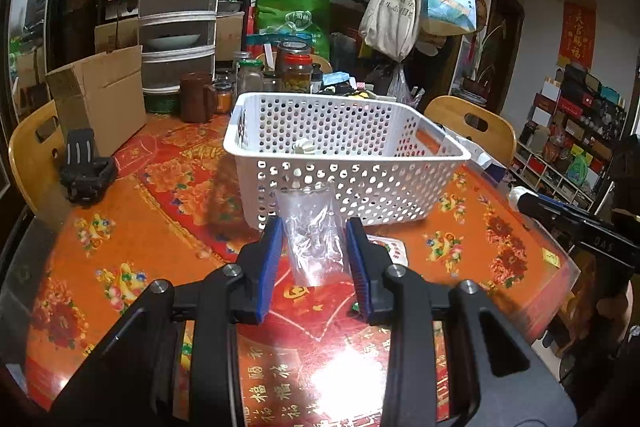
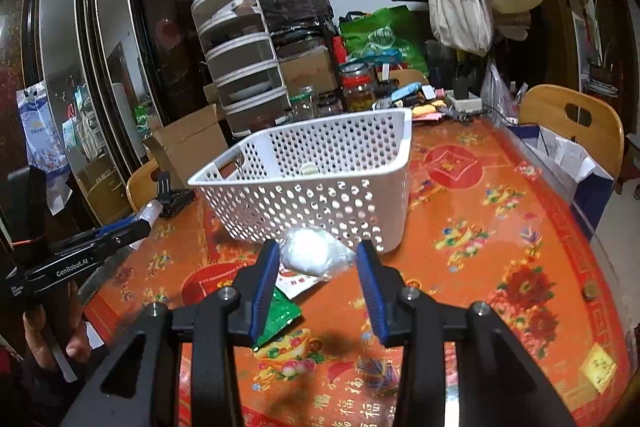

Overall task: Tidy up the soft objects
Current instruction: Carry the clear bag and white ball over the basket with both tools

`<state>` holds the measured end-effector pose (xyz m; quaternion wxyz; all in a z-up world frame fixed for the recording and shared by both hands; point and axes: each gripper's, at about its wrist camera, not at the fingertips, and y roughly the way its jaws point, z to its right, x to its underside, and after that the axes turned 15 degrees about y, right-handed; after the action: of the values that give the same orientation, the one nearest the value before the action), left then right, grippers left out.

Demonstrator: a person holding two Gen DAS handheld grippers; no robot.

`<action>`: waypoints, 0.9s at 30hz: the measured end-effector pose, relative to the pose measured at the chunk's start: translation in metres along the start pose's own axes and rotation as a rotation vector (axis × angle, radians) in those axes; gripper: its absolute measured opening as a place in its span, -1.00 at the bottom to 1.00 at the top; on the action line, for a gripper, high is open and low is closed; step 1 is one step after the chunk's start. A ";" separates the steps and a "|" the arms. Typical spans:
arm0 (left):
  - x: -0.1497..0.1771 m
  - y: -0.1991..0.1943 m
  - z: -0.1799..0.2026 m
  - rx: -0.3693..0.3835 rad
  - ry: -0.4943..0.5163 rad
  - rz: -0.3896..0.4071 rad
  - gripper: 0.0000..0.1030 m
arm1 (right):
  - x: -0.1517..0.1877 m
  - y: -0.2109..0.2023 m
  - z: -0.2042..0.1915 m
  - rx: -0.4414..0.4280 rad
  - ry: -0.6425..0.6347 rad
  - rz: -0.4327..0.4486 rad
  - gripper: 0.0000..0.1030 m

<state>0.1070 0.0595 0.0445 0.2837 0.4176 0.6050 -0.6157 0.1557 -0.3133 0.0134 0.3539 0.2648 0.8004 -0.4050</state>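
Left gripper (image 1: 314, 233) pinched a clear plastic bag (image 1: 311, 227); right gripper (image 2: 318, 259) clamped a bagged white ball (image 2: 308, 253). Slick film might slip short of the white basket (image 1: 344, 151).

Both grippers, left gripper (image 1: 314, 247) and right gripper (image 2: 318, 275): black angular frames, round silver screws at the joints, ribbed blue pads (image 1: 270, 267). White lettering on the left gripper's side in the right wrist view.
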 end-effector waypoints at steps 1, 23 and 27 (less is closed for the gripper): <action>-0.003 -0.003 0.001 -0.003 0.005 0.004 -0.42 | -0.002 -0.003 -0.003 0.000 -0.007 0.002 -0.24; -0.107 0.015 -0.017 0.041 0.054 -0.020 -0.41 | -0.083 0.021 -0.054 0.016 -0.119 -0.047 -0.24; -0.134 0.047 -0.021 0.024 0.063 -0.074 -0.41 | -0.106 0.058 -0.057 0.055 -0.127 -0.108 -0.24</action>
<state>0.2162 0.0539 0.1369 0.2365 0.4176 0.6210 -0.6197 0.2415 -0.2496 0.0934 0.3743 0.2046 0.7779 -0.4613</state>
